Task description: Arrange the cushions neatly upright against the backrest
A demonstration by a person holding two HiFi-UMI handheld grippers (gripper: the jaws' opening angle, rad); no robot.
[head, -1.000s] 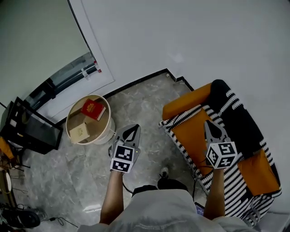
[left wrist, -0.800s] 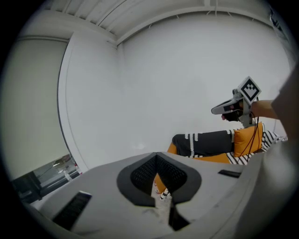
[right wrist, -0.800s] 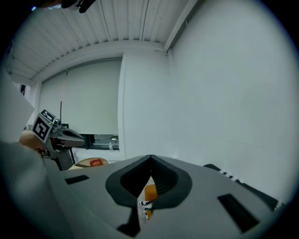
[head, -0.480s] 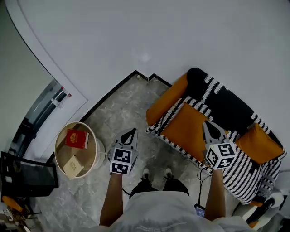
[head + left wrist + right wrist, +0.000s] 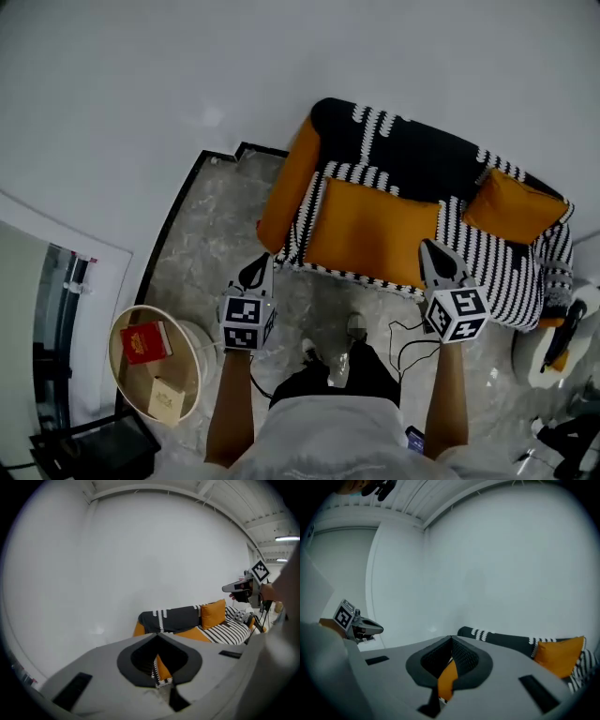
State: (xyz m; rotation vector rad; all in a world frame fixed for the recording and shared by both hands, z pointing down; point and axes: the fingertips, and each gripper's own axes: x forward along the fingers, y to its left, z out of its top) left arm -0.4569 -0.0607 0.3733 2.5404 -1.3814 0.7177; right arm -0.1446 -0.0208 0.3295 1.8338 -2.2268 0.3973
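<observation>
The sofa (image 5: 412,155) has a black backrest with white pattern, an orange seat (image 5: 370,230) and a striped throw. One orange cushion (image 5: 511,206) stands at its right end against the backrest; it also shows as cushion (image 5: 213,613) and cushion (image 5: 560,656). My left gripper (image 5: 261,269) is shut and holds nothing, over the floor just left of the sofa's front corner. My right gripper (image 5: 431,249) is shut and holds nothing, its tips at the seat's front edge. Each gripper view shows closed jaws, left gripper (image 5: 158,634) and right gripper (image 5: 451,638), pointing at the sofa.
A round side table (image 5: 124,375) with a red book (image 5: 143,341) and a tan box stands at the lower left. A cable (image 5: 403,337) lies on the marble floor by my feet. A white appliance (image 5: 553,342) stands right of the sofa. White wall runs behind.
The view has swung round, so the sofa went from the right side to straight ahead. Both grippers stayed shut and came a little lower in front of it.
</observation>
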